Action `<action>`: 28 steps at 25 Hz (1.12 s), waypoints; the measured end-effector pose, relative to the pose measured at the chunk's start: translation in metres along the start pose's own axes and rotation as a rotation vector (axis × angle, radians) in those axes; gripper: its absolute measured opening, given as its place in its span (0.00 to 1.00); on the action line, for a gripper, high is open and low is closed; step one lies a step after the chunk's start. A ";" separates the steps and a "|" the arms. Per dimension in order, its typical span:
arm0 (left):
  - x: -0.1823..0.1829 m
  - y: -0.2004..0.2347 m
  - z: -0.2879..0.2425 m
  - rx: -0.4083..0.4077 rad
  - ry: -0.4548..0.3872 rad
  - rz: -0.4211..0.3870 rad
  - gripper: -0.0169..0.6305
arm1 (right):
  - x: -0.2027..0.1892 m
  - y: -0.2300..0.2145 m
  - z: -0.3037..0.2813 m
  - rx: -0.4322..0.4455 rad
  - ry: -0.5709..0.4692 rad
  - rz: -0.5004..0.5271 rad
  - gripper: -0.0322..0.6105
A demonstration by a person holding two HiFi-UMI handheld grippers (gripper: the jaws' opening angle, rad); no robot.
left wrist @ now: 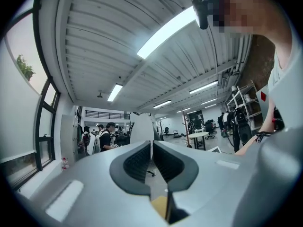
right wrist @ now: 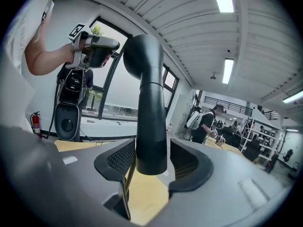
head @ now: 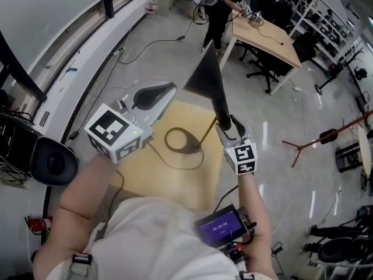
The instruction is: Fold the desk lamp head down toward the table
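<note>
On the pale, tan wooden surface (head: 175,179) in the middle of the head view stands the desk lamp (head: 205,77). Its matte black shade is a sharp-edged cone with the pointed end turned upward. Below the shade a smooth black tubular neck (right wrist: 150,103) runs down from a rounded elbow. It ends bluntly where a thin, brass-coloured stem (head: 208,132) slants down to a flat, round black base (head: 183,140) resting on the wood. A thin dark cord (head: 169,163) curls loosely across the surface beside the base. The right gripper (head: 230,124), of smooth grey plastic with a black-and-white marker cube (head: 242,158) on its back, sits around the lamp's neck. In the right gripper view (right wrist: 151,145) its jaws are spread wide, and the black tube stands between the dark, finely meshed pads (right wrist: 120,157). There is clear space on one side, so the grip is released rather than pressing. The left gripper (head: 169,89), the same grey shell with a larger marker cube (head: 115,134), is held up above the far left part of the surface, well apart from the lamp. In its own view (left wrist: 151,148) the two curved, ribbed black jaws meet edge to edge, clenched with nothing between them.
</note>
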State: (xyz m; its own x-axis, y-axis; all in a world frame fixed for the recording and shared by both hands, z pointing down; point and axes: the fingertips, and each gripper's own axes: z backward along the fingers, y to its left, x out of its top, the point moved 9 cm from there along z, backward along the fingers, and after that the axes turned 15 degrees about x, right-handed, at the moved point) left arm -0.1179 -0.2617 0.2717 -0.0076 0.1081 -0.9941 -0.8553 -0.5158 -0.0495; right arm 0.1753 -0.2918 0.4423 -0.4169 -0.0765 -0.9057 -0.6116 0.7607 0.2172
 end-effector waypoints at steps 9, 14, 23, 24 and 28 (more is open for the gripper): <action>0.016 -0.001 -0.016 -0.033 -0.031 -0.025 0.07 | 0.001 0.005 -0.008 -0.019 0.021 0.055 0.40; 0.031 -0.005 -0.023 -0.051 -0.054 -0.084 0.10 | 0.001 0.007 -0.007 -0.029 0.015 0.054 0.39; 0.046 -0.011 -0.055 -0.074 -0.058 -0.081 0.26 | -0.005 0.007 -0.010 -0.037 0.005 0.052 0.39; 0.048 -0.011 -0.059 -0.080 -0.059 -0.072 0.26 | -0.004 0.007 -0.011 -0.038 0.008 0.051 0.39; 0.052 0.004 -0.092 -0.084 -0.022 -0.073 0.30 | 0.003 0.000 -0.026 -0.041 0.020 0.043 0.39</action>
State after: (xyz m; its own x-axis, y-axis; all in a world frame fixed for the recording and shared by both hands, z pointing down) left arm -0.0736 -0.3365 0.2112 0.0412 0.1657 -0.9853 -0.8078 -0.5749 -0.1305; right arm 0.1566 -0.3088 0.4496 -0.4562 -0.0575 -0.8880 -0.6199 0.7365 0.2707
